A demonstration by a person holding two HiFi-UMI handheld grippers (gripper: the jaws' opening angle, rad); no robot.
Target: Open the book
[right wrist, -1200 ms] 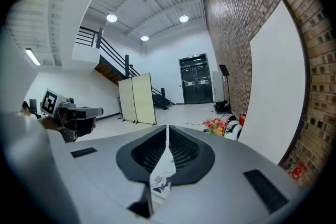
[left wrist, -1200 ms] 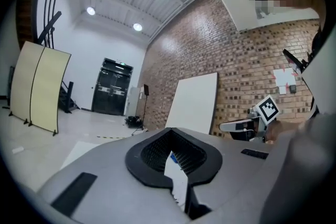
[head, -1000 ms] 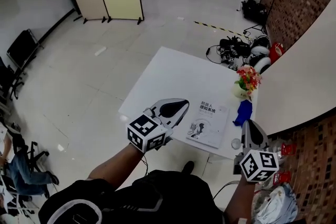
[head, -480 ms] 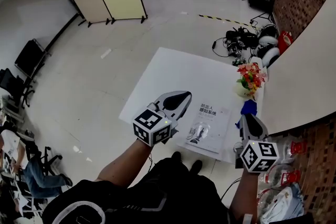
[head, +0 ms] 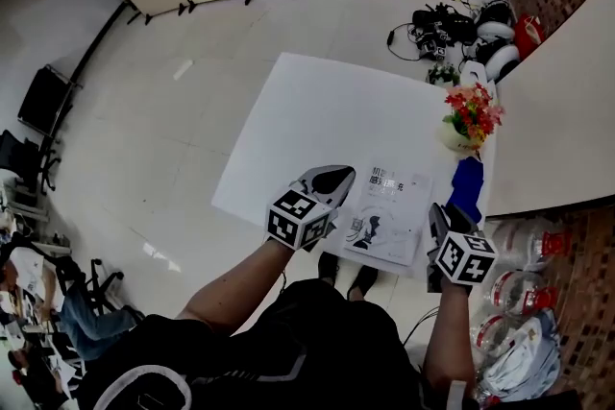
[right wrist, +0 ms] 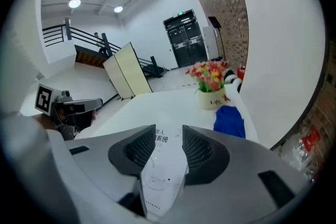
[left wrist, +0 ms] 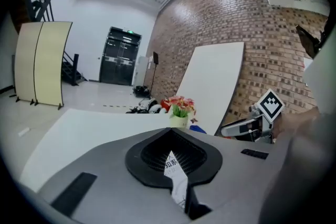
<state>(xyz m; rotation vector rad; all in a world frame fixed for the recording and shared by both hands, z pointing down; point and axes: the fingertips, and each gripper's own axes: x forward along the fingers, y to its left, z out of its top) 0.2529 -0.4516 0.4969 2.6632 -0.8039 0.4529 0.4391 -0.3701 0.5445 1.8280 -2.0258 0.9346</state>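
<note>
A white table (head: 317,110) bearing the book (head: 394,206) stands on glossy floor (head: 183,130).

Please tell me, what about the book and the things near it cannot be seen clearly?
Book: head view, its left edge is hidden behind the left tongs; contact cannot be told.
Cover print: head view, too small to read; left gripper view shows only a sliver past the gripper body.
Blue thing by the flower pot: too small to identify.

The book (head: 389,216) has a smooth paper cover; the white table (head: 317,120) looks matt.
</note>
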